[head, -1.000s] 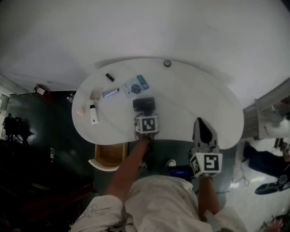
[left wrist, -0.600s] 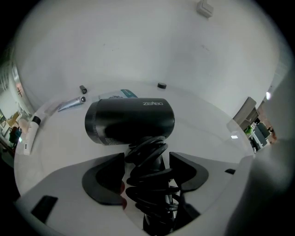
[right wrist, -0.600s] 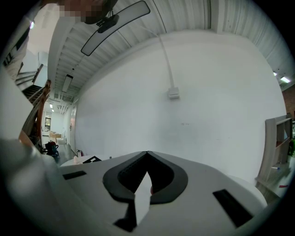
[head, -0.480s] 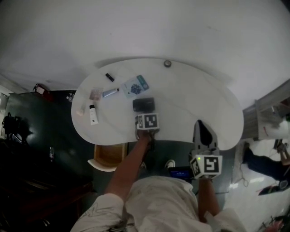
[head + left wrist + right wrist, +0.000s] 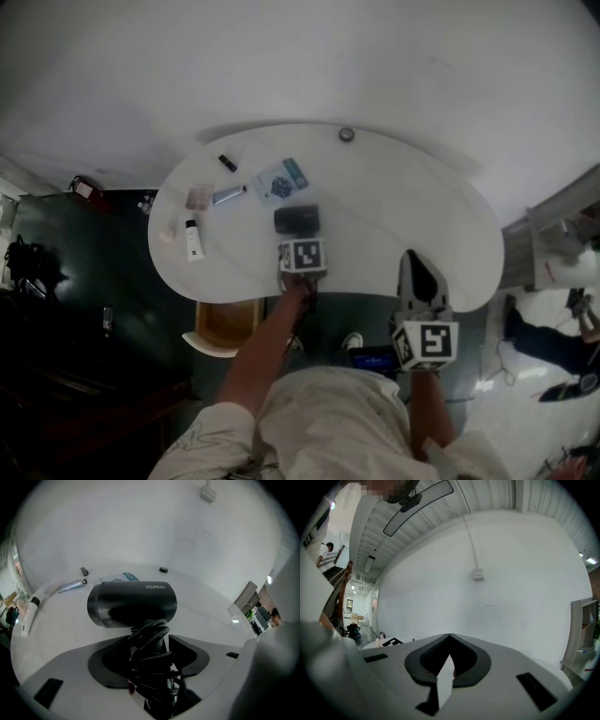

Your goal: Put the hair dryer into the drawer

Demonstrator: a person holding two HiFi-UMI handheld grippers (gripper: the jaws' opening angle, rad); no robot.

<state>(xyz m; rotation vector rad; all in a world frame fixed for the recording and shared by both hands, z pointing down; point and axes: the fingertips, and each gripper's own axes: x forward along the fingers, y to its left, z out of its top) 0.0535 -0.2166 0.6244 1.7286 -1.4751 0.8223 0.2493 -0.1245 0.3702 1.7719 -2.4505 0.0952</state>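
Note:
The black hair dryer (image 5: 296, 218) lies on the white table (image 5: 403, 206) with its cord wound round the handle (image 5: 152, 653). My left gripper (image 5: 299, 236) points down at it from the near side. In the left gripper view the barrel (image 5: 133, 605) lies crosswise just ahead and the handle sits between the jaws of the left gripper (image 5: 150, 641). Those jaws have just been closing round it; I see no pad pressing on it. My right gripper (image 5: 419, 258) hovers at the table's near right edge, shut and empty (image 5: 450, 637). An open wooden drawer (image 5: 227, 323) shows under the table's near left edge.
Small items lie at the table's far left: a white tube (image 5: 193, 237), a silver tube (image 5: 228, 193), a blue-and-white packet (image 5: 281, 178), a small black piece (image 5: 227, 161). A round dark object (image 5: 346, 134) sits at the far edge. A white wall is behind.
The left gripper's marker cube has crept slightly towards the hair dryer. The dryer and the right gripper have kept their places.

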